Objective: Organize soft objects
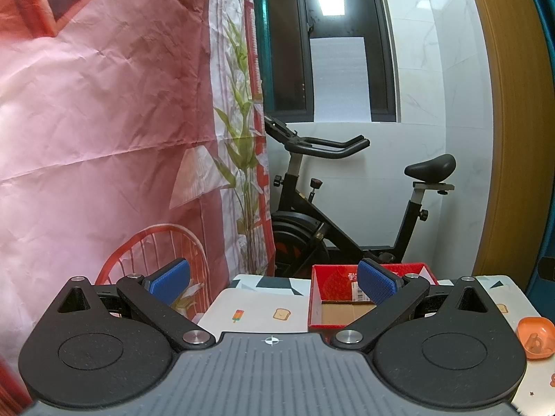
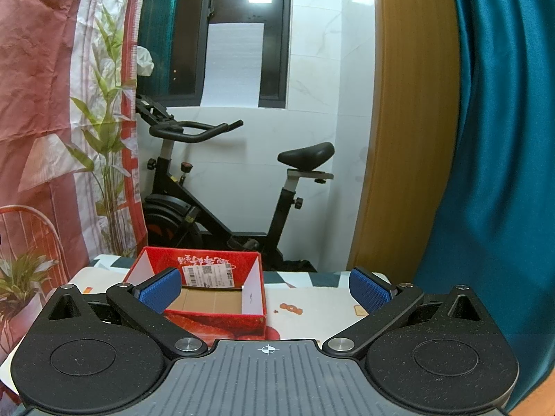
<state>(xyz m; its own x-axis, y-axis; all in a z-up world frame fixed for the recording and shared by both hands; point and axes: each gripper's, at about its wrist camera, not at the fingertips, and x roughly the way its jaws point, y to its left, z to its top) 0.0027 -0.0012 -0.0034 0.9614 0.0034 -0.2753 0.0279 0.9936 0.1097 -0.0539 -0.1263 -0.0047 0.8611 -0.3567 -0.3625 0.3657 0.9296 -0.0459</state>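
My view: a home room, black exercise bike [image 2: 222, 187] beside teal satin curtain [image 2: 503, 138], dark window [image 1: 329, 45] behind.

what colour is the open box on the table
Red outside, plain brown cardboard inside; the box shows best in the right wrist view.

One red box [image 2: 208, 298], one exercise bike [image 2: 222, 187], one orange dish [image 1: 536, 338], two grippers with jaws apart

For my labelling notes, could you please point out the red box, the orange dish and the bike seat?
Red box [image 2: 215, 322]: right wrist view, front wall.
Orange dish [image 1: 536, 338]: left wrist view, inside.
Bike seat [image 2: 307, 156]: right wrist view, top.
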